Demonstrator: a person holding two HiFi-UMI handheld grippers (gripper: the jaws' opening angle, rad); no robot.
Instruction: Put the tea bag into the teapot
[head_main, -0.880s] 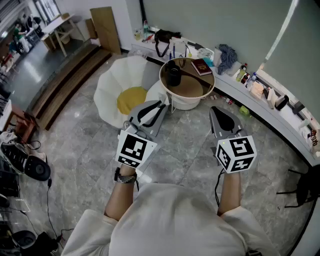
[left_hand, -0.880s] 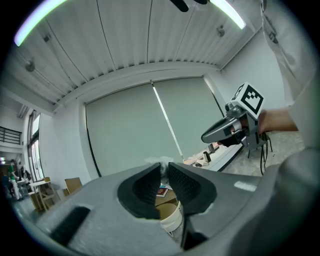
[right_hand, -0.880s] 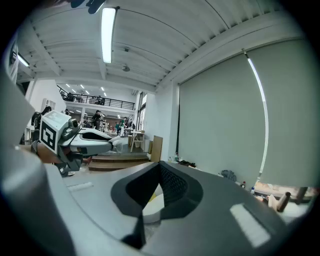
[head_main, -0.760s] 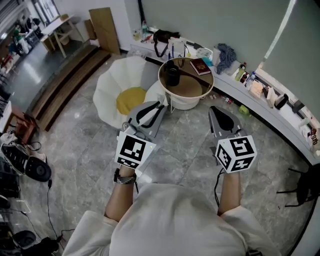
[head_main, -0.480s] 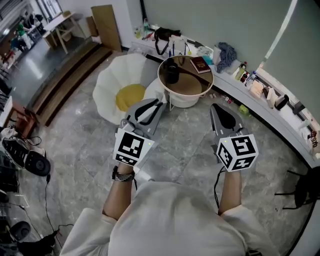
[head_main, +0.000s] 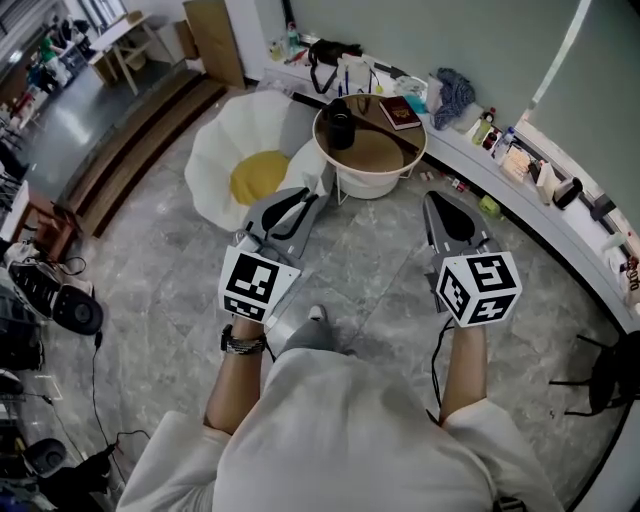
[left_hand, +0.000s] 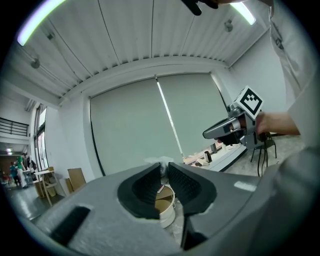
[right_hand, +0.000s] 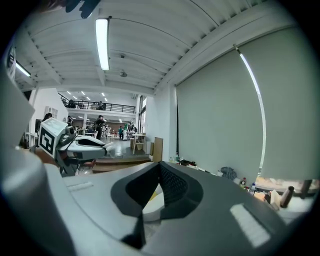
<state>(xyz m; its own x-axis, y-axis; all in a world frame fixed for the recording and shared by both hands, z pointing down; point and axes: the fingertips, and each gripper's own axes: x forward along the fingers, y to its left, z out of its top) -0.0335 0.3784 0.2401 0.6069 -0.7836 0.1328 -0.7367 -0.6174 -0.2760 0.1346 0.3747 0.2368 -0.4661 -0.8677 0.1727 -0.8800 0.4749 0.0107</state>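
Since the earlier frames a shoe (head_main: 315, 320) has come into the head view below the grippers, which suggests the person is walking up to the work.

Grey stone floor (head_main: 150, 260) fills most of that view. At far left on it lies a white, egg-shaped cushion (head_main: 222, 170) with a yellow centre. Right of it stands the round counter (head_main: 378, 152), well ahead of both grippers.

The left gripper (head_main: 312, 200) and right gripper (head_main: 432, 202) are held level and side by side, pointing at the counter, probably as a carrying pose for the approach. The left jaws stand a narrow slit apart with nothing between them. The right jaws meet at their tips and hold nothing.

A dark pot (head_main: 339, 126), likely the teapot, sits on the counter's far left edge, with a red book (head_main: 398, 112) at the far right. The tea bag cannot be made out.

Only the head view shows the counter top and what it carries. The left gripper view catches just its pale base through the slit, and each gripper view shows the other gripper from the side.
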